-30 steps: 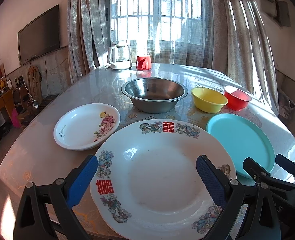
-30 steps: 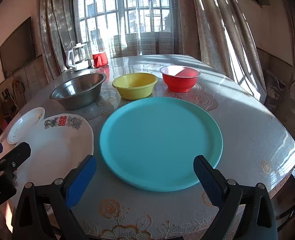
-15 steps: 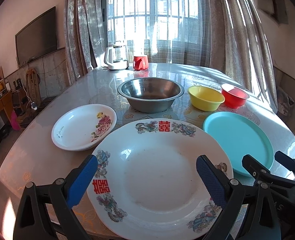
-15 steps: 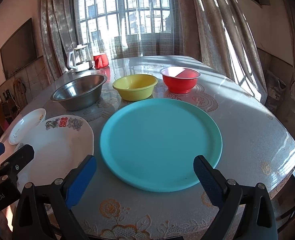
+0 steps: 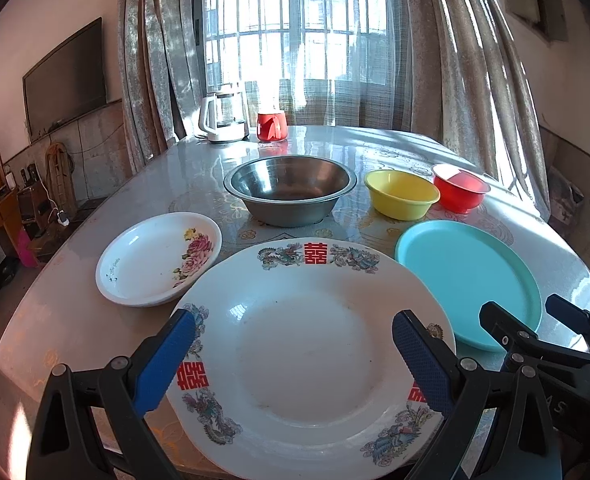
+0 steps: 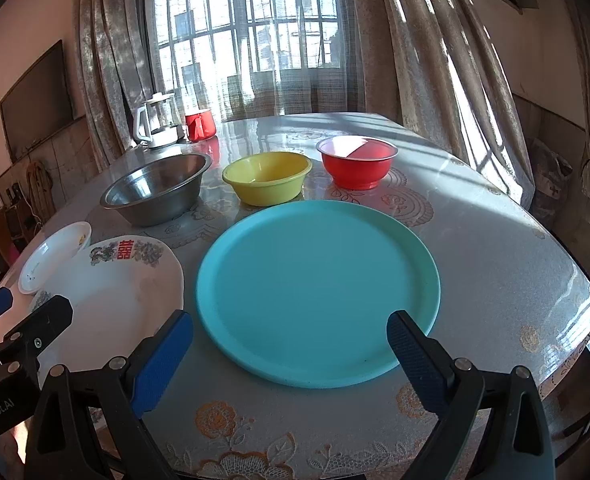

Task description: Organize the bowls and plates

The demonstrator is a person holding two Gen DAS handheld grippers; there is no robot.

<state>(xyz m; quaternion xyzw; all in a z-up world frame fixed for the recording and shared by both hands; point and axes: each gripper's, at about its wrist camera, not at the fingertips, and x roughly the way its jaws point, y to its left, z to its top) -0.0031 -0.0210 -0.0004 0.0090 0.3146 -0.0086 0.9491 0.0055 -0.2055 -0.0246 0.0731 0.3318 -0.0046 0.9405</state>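
A large white plate with red characters (image 5: 307, 344) lies at the table's near edge, under my open, empty left gripper (image 5: 291, 340). A small white floral plate (image 5: 155, 264) lies to its left. A turquoise plate (image 6: 315, 292) lies in front of my open, empty right gripper (image 6: 291, 344). Behind stand a steel bowl (image 5: 289, 192), a yellow bowl (image 6: 267, 176) and a red bowl (image 6: 357, 160). The large white plate (image 6: 131, 280) also shows in the right wrist view.
A white kettle (image 5: 223, 120) and a red cup (image 5: 271, 126) stand at the far edge of the glass-topped table (image 6: 495, 248). Curtains and a window are behind. The right gripper (image 5: 535, 340) shows at the left view's right edge.
Both grippers have drawn back and risen slightly, so the plates sit a little lower and farther in view. Nothing on the table has moved.
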